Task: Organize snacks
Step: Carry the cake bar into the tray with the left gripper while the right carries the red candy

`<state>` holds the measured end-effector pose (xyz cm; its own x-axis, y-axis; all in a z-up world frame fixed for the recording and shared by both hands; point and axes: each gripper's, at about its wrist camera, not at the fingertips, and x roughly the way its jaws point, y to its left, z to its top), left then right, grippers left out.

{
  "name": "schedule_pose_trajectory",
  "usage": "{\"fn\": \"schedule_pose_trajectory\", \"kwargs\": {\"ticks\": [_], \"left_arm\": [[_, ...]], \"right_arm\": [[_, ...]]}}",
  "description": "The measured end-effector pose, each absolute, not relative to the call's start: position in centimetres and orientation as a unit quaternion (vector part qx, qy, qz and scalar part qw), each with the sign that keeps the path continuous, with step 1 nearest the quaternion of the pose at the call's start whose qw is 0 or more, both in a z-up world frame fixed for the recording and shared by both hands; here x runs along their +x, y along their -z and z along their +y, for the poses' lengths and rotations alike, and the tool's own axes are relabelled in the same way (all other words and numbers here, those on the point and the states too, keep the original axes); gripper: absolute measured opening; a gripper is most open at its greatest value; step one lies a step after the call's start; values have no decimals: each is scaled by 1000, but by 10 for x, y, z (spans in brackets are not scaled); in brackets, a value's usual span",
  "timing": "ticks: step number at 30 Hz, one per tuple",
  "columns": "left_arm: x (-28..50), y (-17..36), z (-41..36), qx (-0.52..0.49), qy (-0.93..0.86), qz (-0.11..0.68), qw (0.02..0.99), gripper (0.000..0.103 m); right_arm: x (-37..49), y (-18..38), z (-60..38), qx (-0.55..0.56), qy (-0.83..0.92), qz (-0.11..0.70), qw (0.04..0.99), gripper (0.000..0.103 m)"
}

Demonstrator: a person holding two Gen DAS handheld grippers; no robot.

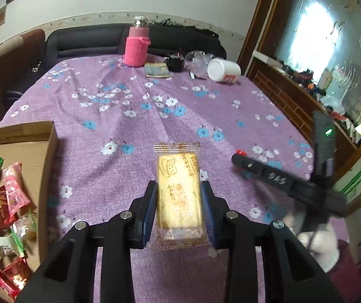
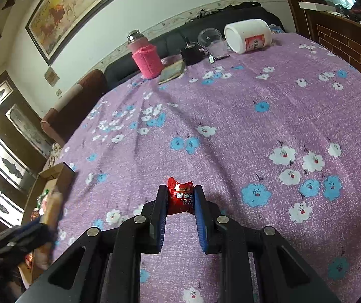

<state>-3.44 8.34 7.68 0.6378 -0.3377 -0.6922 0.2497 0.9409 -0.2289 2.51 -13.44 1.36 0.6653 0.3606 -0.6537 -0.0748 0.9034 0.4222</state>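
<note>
Over the purple flowered worktop (image 1: 135, 116), the left gripper (image 1: 179, 192) has its fingers (image 1: 149, 202) clamped on the long sides of a biscuit packet (image 1: 179, 194), which is lifted clear of the cloth. At the near left a cardboard box (image 1: 29, 151) holds a heap of wrapped snacks (image 1: 3, 202). To the right, the right gripper (image 2: 180, 197) pinches a red candy (image 2: 180, 198) between its 2 fingers (image 2: 160, 209), closed tight on the wrapper, just above the cloth. Along the far edge stand a pink bottle (image 1: 136, 45) and a small book (image 1: 157, 70), with a white tub (image 1: 223, 70) tipped on its side beside a clear cup (image 2: 209, 38).
</note>
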Motion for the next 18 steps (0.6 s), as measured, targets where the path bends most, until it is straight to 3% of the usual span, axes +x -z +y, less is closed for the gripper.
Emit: {"fn": "schedule_pose_trajectory", "kwargs": {"ticks": [18], "left_arm": [[-82,-105,189,-142,135,336,921,33]], "right_arm": [[-11,-59,-80,142,-147,392,897,22]]}}
